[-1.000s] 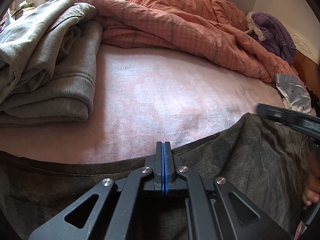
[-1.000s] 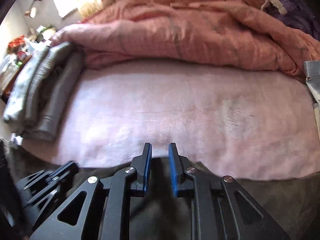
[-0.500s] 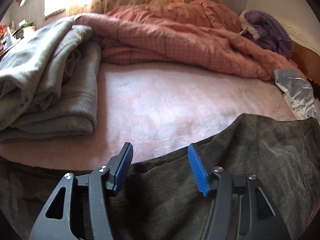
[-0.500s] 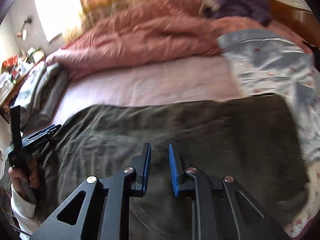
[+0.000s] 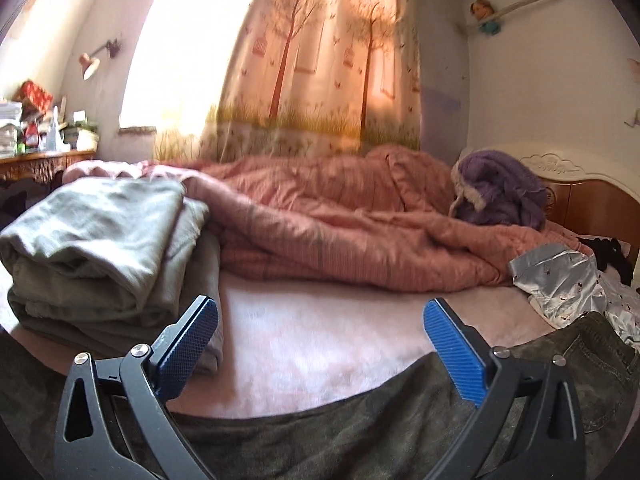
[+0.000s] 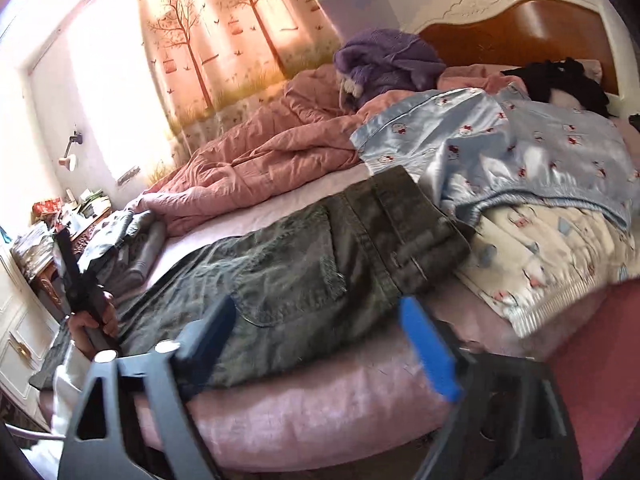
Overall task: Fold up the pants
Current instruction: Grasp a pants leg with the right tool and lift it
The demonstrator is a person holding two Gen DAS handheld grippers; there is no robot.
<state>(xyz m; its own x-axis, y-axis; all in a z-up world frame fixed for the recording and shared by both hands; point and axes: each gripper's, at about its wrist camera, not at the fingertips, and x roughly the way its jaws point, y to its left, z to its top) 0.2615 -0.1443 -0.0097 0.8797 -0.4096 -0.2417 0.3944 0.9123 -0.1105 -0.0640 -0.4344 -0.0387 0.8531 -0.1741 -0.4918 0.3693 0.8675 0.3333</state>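
Dark olive denim pants are laid lengthwise along the pink-sheeted bed, waistband toward the wooden headboard; both claws, left and right, are opening, with nothing gripped.

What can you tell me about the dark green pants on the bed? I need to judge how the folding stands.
The pants are dark olive, of a denim-like, faintly mottled cloth with stitched seams, a patch back pocket and a waistband with belt loops. They lie flat along the near edge of the pink sheet, seemingly folded leg over leg. The waistband end reaches the blue satin bedding and looks to touch it. Neither gripper holds them.
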